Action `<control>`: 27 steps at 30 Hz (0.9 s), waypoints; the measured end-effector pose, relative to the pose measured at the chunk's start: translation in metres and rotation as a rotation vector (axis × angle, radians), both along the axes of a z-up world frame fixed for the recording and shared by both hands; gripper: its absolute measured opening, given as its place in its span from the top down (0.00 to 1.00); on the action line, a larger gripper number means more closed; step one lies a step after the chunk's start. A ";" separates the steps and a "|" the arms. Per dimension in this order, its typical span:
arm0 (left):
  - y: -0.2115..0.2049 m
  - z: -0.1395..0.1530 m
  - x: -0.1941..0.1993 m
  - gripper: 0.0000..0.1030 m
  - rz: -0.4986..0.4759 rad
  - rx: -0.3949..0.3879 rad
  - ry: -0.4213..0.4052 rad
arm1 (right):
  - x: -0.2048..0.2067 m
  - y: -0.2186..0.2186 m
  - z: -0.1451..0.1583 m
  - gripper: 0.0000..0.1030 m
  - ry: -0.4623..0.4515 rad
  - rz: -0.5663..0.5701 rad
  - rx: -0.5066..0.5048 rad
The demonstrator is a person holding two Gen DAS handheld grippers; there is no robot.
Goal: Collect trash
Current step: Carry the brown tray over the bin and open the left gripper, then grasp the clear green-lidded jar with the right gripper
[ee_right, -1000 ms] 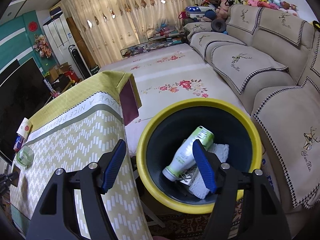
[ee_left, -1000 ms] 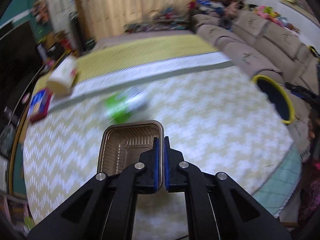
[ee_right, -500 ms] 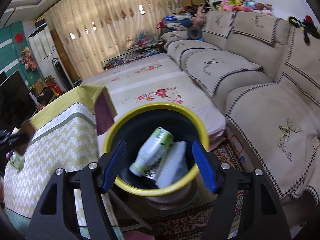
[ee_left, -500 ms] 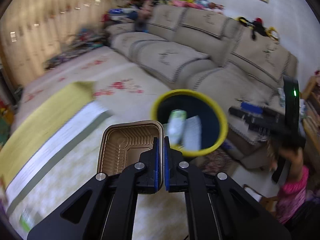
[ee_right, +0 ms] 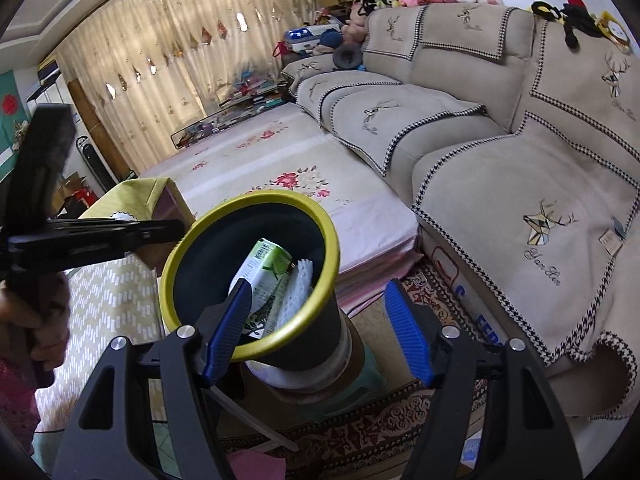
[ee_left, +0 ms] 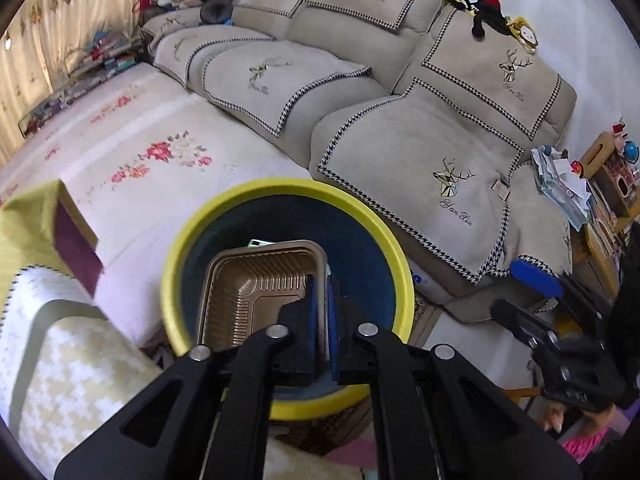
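My left gripper [ee_left: 320,284] is shut on the rim of a brown plastic food tray [ee_left: 256,292] and holds it right above the mouth of the yellow-rimmed black bin [ee_left: 362,208]. In the right wrist view the bin [ee_right: 316,216] holds a green and white carton [ee_right: 266,268] and a white foam piece [ee_right: 298,288]. My right gripper [ee_right: 316,320] is open and empty, near the bin's front right side. The left gripper's body shows at the left of that view [ee_right: 92,232], its tips hidden.
A beige sofa [ee_left: 420,128] runs along the right. A floral floor mat [ee_right: 280,160] lies behind the bin. The table with a yellow zigzag cloth [ee_left: 60,360] is at the left. The bin stands on a stool over a patterned rug [ee_right: 380,432].
My left gripper has swung from the table over to the bin, carrying the brown tray. My right gripper has drawn back and to the right of the bin.
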State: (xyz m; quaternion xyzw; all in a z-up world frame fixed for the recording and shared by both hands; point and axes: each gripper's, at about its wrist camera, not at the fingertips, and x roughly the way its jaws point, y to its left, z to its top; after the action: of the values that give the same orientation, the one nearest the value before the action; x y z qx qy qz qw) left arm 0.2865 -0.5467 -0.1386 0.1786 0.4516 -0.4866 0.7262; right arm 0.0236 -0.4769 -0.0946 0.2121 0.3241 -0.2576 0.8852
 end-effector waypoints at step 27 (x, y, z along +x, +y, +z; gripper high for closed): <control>0.405 0.119 -0.082 0.05 0.704 -0.260 -0.383 | 0.092 0.160 -0.002 0.33 0.032 0.396 -0.003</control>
State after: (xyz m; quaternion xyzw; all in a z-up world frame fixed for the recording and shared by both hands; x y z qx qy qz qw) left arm 0.2048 -0.1415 -0.0199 0.0077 0.2767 -0.2198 0.9354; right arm 0.1152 -0.3166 -0.0962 0.1386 0.3733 -0.0823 0.9136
